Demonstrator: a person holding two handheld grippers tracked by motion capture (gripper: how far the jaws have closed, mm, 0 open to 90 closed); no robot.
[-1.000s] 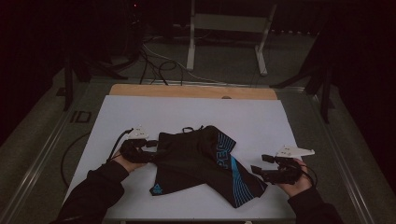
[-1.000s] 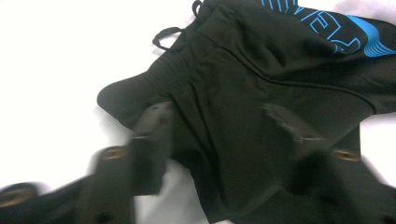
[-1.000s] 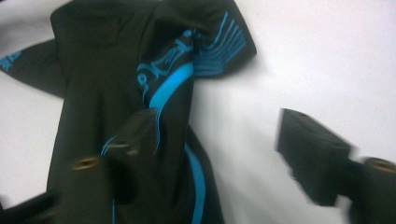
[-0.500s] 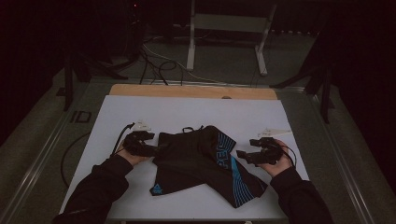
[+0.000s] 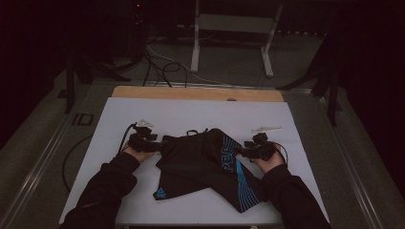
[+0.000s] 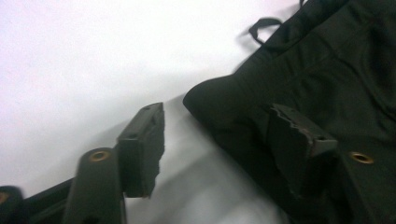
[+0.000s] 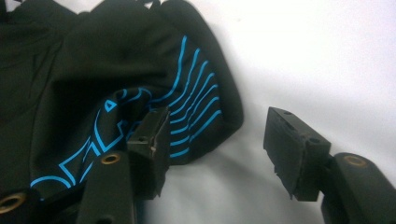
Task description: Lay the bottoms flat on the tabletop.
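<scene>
Both our hands have slid inward across the white sheet (image 5: 191, 114) since a second ago, and now they sit at the two sides of the black garment (image 5: 200, 162). Our right gripper (image 5: 246, 151) has travelled the farther, coming in from out at the sheet's right side to the edge with the blue printing. Our left gripper (image 5: 155, 143) has edged in only a little, to the plain black side.

Through the left gripper view, the jaws of the left gripper (image 6: 219, 140) have just been closing, yet they stand apart. The rounded corner of the garment (image 6: 299, 84) pokes into the gap between them; one jaw lies over the cloth, the other rests on bare white sheet (image 6: 84, 56) just beside it. No pad is pressing on the fabric.

Over in the right gripper view, the right gripper (image 7: 217, 144) tells the same story: jaws just been closing, parted all the same. One jaw sits on top of the blue stripes of the garment (image 7: 93, 70), the other over bare sheet (image 7: 327, 56), with the fabric's curved edge and a strip of white between them. Nothing is pinched.

Between our two grippers the garment lies rumpled and flat on the sheet, a small loop (image 6: 264, 25) sticking out beyond the left one.
</scene>
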